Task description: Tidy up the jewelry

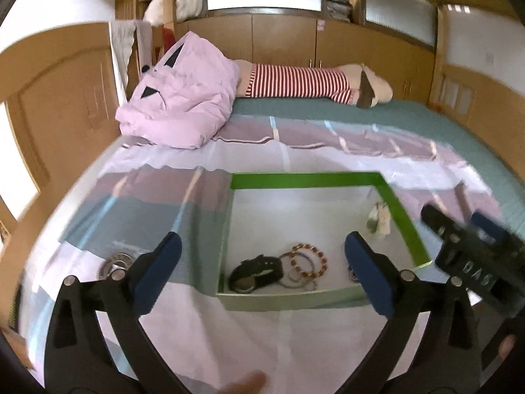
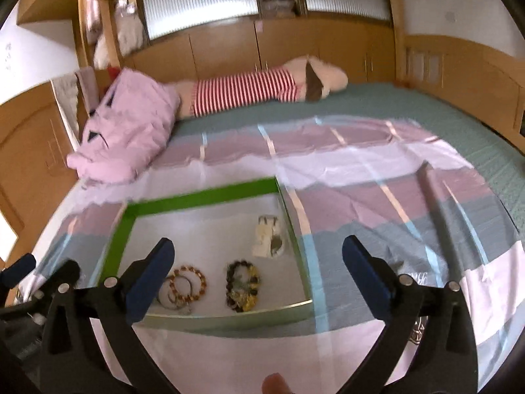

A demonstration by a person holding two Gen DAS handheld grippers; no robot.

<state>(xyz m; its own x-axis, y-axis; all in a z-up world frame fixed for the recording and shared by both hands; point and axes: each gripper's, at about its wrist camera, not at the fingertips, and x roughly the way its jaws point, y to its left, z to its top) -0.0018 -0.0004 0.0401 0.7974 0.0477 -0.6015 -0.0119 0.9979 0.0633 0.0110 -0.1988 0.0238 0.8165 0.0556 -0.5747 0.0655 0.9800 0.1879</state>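
Jewelry lies mostly inside the green-rimmed tray (image 1: 305,179) on the bed: a black watch (image 1: 256,272) against the tray's near wall, an amber bead bracelet (image 1: 310,259) with thin bangles touching it just beside the watch, and in my right view a dark bead bracelet (image 2: 242,284) further toward the tray's right wall. A small pale trinket (image 2: 267,236) sits beyond that, near the same wall; I cannot tell what it is. One piece is not in the tray: a stack of silver bangles (image 1: 115,262) rests on the striped sheet (image 1: 170,216), off the tray's left wall.

My left hand-held gripper (image 1: 262,262) hangs above the tray's near-left corner, fingers wide apart and empty. My right hand-held gripper (image 2: 257,262) hangs over the tray's near wall, fingers likewise spread, nothing between them.

I judge the silver bangles are what remains. The risks: the bangles may splay or slip as the fingers close, the soft sheet may get pinched along with them, and the two hand-held grippers sit close enough near the tray to knock together or nudge it.
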